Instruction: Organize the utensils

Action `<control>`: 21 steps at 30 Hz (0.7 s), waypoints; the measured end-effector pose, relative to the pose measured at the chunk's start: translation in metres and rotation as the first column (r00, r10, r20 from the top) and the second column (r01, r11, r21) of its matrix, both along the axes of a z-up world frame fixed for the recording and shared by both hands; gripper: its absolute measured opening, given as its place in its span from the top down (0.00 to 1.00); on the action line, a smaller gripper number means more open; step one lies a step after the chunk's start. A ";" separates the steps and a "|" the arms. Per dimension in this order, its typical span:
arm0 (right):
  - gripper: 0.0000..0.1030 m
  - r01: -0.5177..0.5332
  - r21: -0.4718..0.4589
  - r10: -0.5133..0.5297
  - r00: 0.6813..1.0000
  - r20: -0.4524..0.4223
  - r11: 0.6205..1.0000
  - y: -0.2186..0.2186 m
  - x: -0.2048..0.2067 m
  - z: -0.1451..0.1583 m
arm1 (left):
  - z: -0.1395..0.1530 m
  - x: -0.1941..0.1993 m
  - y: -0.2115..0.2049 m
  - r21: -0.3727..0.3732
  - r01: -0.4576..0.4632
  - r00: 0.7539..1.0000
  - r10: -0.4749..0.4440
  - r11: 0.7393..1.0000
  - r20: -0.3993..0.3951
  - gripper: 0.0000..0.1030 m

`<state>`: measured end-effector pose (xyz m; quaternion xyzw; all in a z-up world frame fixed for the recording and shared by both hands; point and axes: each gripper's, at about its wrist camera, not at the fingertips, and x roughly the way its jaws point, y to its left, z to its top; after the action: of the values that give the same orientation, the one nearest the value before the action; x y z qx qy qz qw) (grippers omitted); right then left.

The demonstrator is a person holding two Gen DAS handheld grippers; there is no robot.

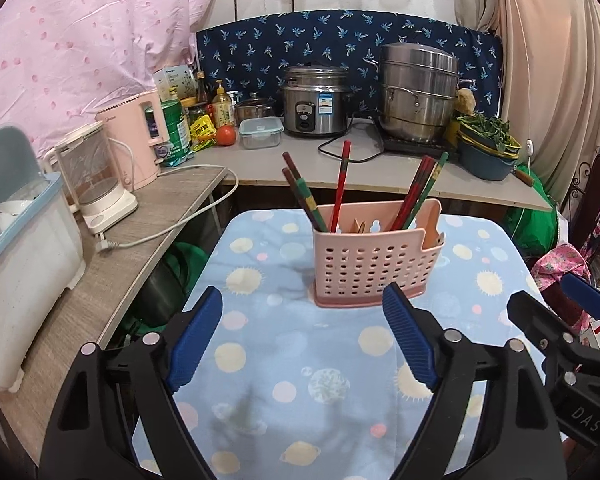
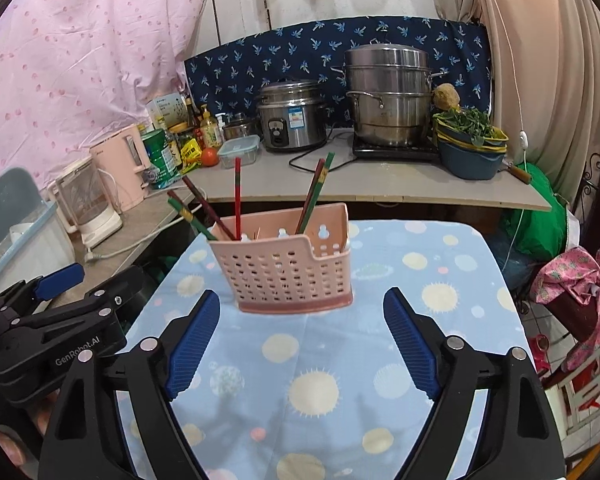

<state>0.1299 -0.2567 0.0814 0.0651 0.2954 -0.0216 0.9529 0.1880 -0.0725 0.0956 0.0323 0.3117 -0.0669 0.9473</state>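
A pink perforated utensil caddy (image 1: 374, 258) stood upright near the far edge of the cloth-covered table (image 1: 320, 380), holding red-and-green chopsticks (image 1: 416, 196) that leaned out of its end compartments. The left gripper (image 1: 302, 340) hovered level over the near part of the table, aimed at the caddy, its blue-padded fingers (image 1: 196, 340) spread wide with nothing between them. The right gripper (image 2: 302, 340) hovered just beside it, likewise pointed at the caddy, fingers apart and empty. A rice cooker (image 1: 315, 102) and steamer pot (image 1: 418, 94) sat on the counter (image 1: 400, 168) beyond.
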 end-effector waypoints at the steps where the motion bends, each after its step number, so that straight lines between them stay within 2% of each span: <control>1: 0.19 0.003 -0.004 -0.003 1.000 -0.004 1.000 0.001 -0.003 -0.002 | -0.002 -0.004 0.002 0.004 -0.006 1.000 0.006 1.000 0.002 0.19; 4: 0.18 0.014 -0.018 -0.014 1.000 -0.016 1.000 0.002 -0.012 -0.008 | -0.004 -0.015 0.004 0.015 -0.021 1.000 0.020 1.000 0.015 0.13; 9: 0.17 0.027 -0.025 -0.028 0.999 -0.024 0.999 0.001 -0.025 -0.014 | -0.008 -0.027 0.009 0.022 -0.026 1.000 0.026 0.999 0.016 0.09; 11: 0.14 0.039 -0.039 -0.039 0.999 -0.016 0.999 0.001 -0.031 -0.016 | -0.010 -0.031 0.009 0.027 -0.030 0.999 0.029 0.999 0.014 0.08; 13: 0.06 0.050 -0.057 -0.051 0.999 -0.015 0.997 0.001 -0.036 -0.019 | -0.013 -0.036 0.010 0.032 -0.033 0.999 0.033 0.999 0.010 0.07; 21: 0.06 0.076 -0.076 -0.076 0.997 -0.001 0.994 0.000 -0.051 -0.026 | -0.025 -0.046 0.018 0.039 -0.065 0.998 0.066 0.997 -0.018 0.07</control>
<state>0.0787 -0.2564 0.0559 0.0399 0.2936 -0.0692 0.9526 0.1422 -0.0546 0.0710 0.0398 0.3228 -0.0300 0.9452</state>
